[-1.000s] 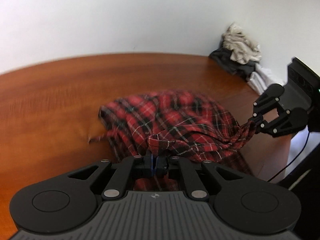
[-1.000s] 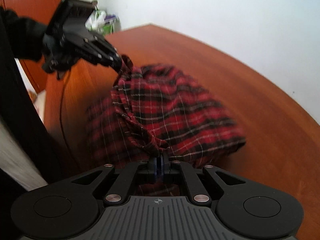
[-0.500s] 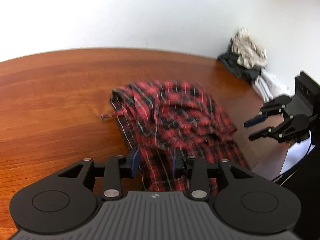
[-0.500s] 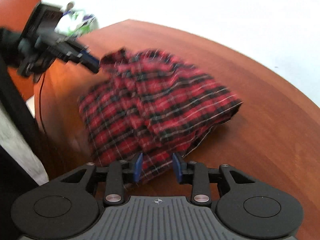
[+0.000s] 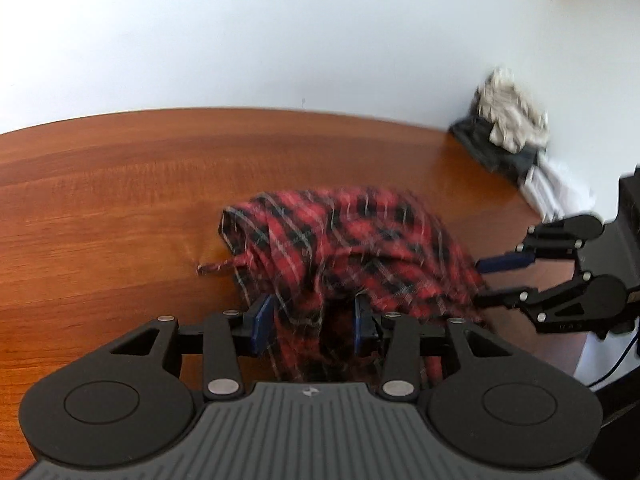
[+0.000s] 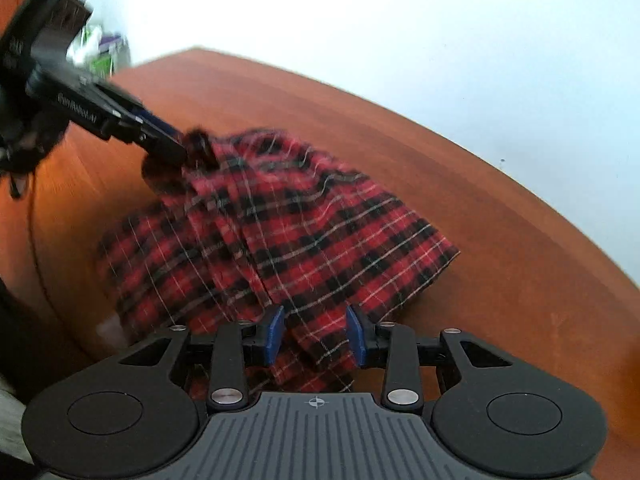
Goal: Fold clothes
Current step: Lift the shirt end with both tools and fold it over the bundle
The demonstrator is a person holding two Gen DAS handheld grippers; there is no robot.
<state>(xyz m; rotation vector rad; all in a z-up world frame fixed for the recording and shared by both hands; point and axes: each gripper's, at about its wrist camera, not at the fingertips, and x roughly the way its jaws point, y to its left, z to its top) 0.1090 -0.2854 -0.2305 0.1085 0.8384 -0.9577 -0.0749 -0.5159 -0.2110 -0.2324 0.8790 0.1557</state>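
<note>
A: Left wrist view first. What differs from a second ago?

B: A second ago the left gripper pinched a bunch of the plaid cloth. Its blue pads have since let go and its jaws are opening. The cloth has dropped into a rumpled heap on the table.

A: Where is the cloth relative to that gripper?

B: The near part of the heap lies under and between the spread pads; I cannot see either pad pressing it. A thin strip of cloth pokes out on the heap's left side.

A: Is the other tool visible here?

B: Yes, the right gripper is at the right edge of the picture, fingers apart, tips at the heap's right border. A second ago it held a corner there. A pile of clothes sits in the far corner by the wall.

A: Now the right wrist view.

B: The right gripper was clamped on a fold a second ago. It has released, and its pads stand apart. The cloth runs between them, loose, with its flat edge reaching right across the table.

A: And the left tool from here?

B: The left gripper comes in from the upper left, its tips at a dark bunched end of the cloth. Blur hides whether it touches. A person's dark sleeve is behind it.
</note>
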